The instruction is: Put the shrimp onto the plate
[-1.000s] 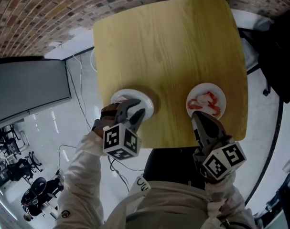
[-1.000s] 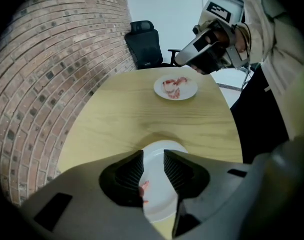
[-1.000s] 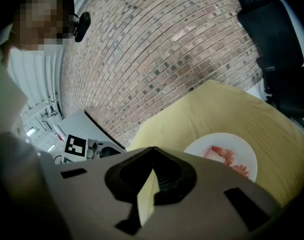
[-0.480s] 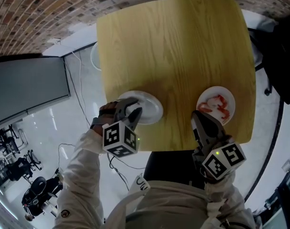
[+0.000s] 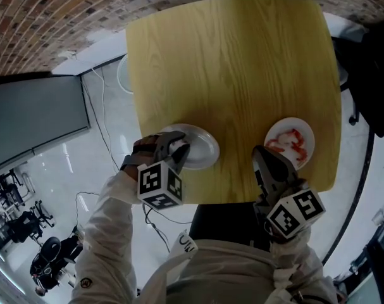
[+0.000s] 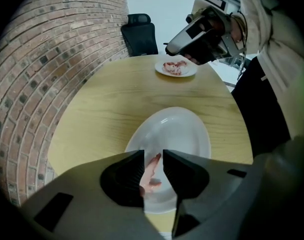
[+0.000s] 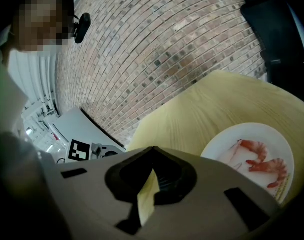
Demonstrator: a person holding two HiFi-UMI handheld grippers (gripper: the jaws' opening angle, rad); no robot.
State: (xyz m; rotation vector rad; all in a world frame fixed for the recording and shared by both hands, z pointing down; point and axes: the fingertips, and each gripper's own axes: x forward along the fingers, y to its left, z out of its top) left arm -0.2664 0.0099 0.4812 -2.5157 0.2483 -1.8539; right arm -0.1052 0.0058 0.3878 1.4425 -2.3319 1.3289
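My left gripper points steeply down over the near left part of a white plate on the wooden table. Its jaws have just been closing, and a pale pink shrimp is pinched between them above that plate. My right gripper is shut with nothing in it, just short of a second white plate that holds red shrimps. In the right gripper view those shrimps lie to the right of the closed jaw tips.
The table's near edge runs just under both grippers. A brick wall curves behind the table. A black office chair stands at the far side. A grey panel and floor cables lie to the left.
Both plates now sit further right relative to the grippers. My left gripper has sunk towards its plate's left part, and the right gripper has drawn back left of the shrimp plate.
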